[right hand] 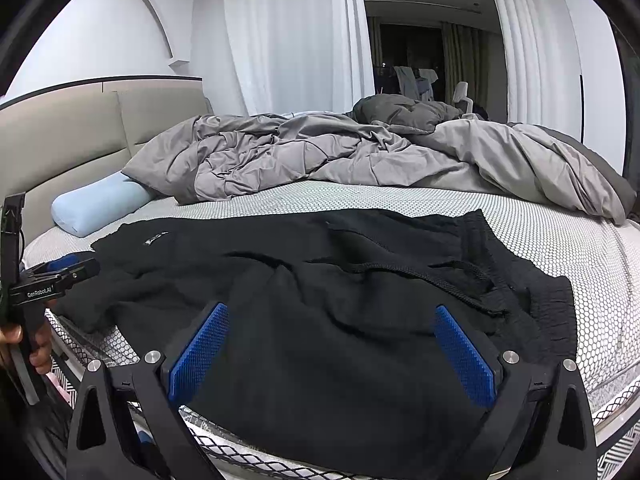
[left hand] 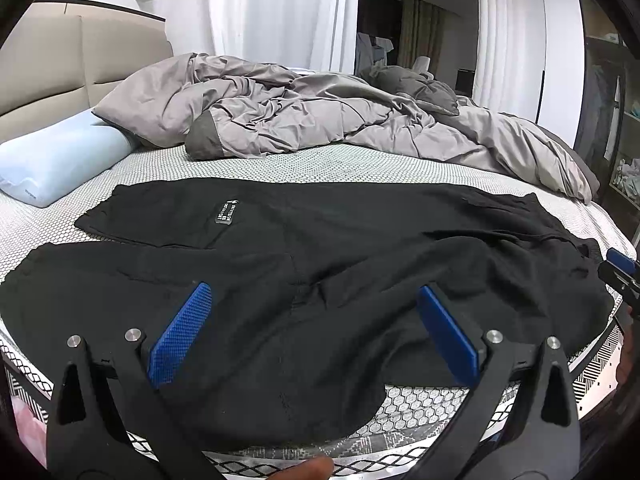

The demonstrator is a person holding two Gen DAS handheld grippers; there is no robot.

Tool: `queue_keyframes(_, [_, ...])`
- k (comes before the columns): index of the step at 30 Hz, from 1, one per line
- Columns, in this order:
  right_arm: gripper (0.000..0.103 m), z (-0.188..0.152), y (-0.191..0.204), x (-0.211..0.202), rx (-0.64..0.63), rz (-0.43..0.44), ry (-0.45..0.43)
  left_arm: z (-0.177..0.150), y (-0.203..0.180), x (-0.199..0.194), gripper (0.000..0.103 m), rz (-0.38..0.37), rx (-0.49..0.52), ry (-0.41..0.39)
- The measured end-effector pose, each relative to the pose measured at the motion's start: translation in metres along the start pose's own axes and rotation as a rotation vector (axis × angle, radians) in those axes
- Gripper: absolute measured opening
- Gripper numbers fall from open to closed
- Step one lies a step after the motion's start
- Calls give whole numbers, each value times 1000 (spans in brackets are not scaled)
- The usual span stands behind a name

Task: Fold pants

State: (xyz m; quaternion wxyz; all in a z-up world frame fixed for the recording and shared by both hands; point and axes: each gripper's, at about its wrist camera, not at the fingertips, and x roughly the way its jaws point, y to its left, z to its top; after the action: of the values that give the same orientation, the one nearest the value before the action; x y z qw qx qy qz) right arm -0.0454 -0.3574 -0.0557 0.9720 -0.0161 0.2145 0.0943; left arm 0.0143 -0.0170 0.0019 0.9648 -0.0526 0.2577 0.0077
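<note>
Your black pants (left hand: 328, 264) lie spread across the front half of the mattress (left hand: 280, 164), legs running toward the left edge near the headboard (left hand: 60, 64) and the waistband (right hand: 516, 280) with its drawstring (right hand: 404, 270) toward the right edge. The nearer folds of cloth hang just over the front edge. You hold the left gripper (left hand: 314, 330) above the near leg, blue pads (left hand: 180, 332) spread wide with nothing between them. Your right gripper (right hand: 332, 356) hovers over the seat of the pants, its pads (right hand: 464, 356) likewise parted and empty. A rumpled grey duvet (left hand: 320, 116) is heaped along the far edge, and a pale blue pillow (left hand: 56, 160) rests at the far left corner, clear of the pants.
</note>
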Motion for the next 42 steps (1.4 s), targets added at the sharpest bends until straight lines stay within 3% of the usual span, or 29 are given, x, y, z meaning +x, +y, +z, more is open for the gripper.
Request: queue_keyframes(42, [103, 1, -4, 1, 0, -7, 5, 2, 0, 0, 103, 0, 2, 1])
